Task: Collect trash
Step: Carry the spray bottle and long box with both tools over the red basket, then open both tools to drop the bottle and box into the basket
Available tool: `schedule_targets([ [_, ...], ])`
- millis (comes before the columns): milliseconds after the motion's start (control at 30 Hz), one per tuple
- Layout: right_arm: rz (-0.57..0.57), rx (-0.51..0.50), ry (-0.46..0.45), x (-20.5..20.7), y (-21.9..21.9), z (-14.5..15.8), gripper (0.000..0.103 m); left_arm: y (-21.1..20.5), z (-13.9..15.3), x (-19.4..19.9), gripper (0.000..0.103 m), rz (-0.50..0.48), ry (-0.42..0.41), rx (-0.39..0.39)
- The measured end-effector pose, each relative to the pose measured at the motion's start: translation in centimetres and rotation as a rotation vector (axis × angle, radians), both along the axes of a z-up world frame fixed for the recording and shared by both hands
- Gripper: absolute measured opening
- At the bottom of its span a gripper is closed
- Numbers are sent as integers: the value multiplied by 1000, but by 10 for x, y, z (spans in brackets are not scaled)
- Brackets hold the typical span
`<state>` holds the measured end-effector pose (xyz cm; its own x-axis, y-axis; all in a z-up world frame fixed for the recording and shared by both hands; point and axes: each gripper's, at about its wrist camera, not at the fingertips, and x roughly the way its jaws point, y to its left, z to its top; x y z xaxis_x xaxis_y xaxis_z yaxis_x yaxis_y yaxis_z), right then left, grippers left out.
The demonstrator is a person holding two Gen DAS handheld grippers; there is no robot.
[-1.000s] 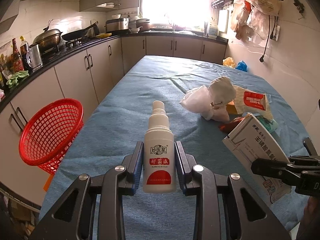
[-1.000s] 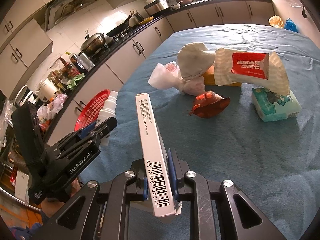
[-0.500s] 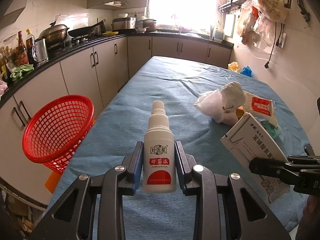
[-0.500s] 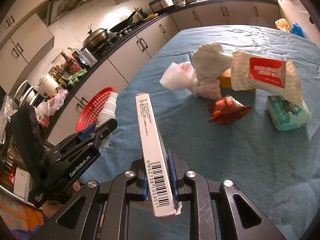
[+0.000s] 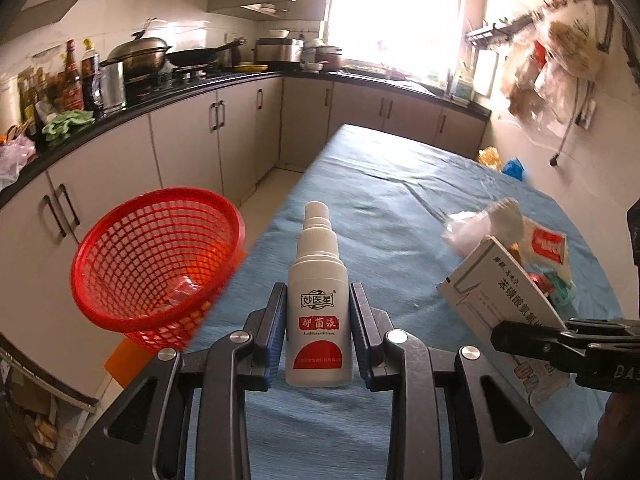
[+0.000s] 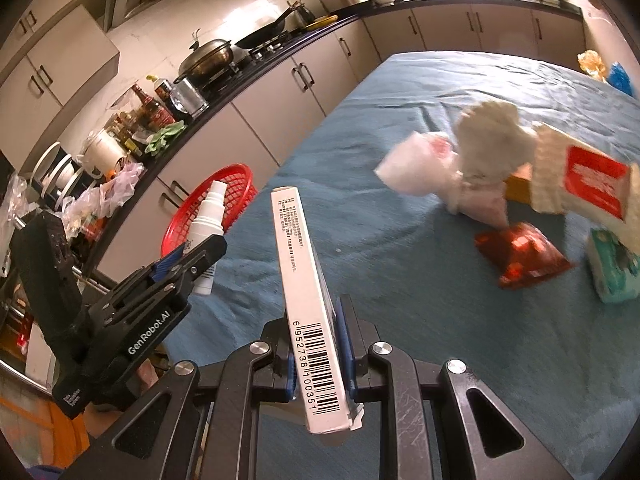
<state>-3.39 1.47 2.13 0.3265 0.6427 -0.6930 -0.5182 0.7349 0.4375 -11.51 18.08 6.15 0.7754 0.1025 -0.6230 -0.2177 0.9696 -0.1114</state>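
Both pairs of jaws are closed on trash: our left gripper (image 5: 319,332) clamps a white spray bottle (image 5: 319,308) upright by its lower body, and our right gripper (image 6: 318,354) pinches a flat white medicine box (image 6: 310,312) by its broad faces, barcode edge toward the camera. We judge both grips are chosen for carrying, each item standing clear of the cloth so it can drop cleanly once released.

Taking the red basket (image 5: 156,256) as our landmark, the blue-clothed table (image 5: 384,208) spreads to its right, with the basket sitting off the table's left edge, in front of the counter cabinets. Its mouth tilts toward us. Inside, we see only something clear and crumpled near the bottom; we cannot tell what it is. The bottle is just right of the basket, over the table's near edge, the box farther right.

Well right of the basket lies the remaining trash: a white crumpled bag (image 6: 486,142), a red-labelled packet (image 6: 588,182), a red foil wrapper (image 6: 522,254) and a green tissue pack (image 6: 614,266).
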Motion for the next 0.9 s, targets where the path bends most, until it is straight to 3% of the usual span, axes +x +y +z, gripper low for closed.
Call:
schedule_targets([
  [433,105,26,31,24,89,27,19,108,13,-7,29,162,-7,-75],
  [633,162,46,66,42,154,33,19,144,0,8,29,180,37,-122],
  [900,182,44,121,67,226,17,19,171,-20,23,29,216,74,-172],
])
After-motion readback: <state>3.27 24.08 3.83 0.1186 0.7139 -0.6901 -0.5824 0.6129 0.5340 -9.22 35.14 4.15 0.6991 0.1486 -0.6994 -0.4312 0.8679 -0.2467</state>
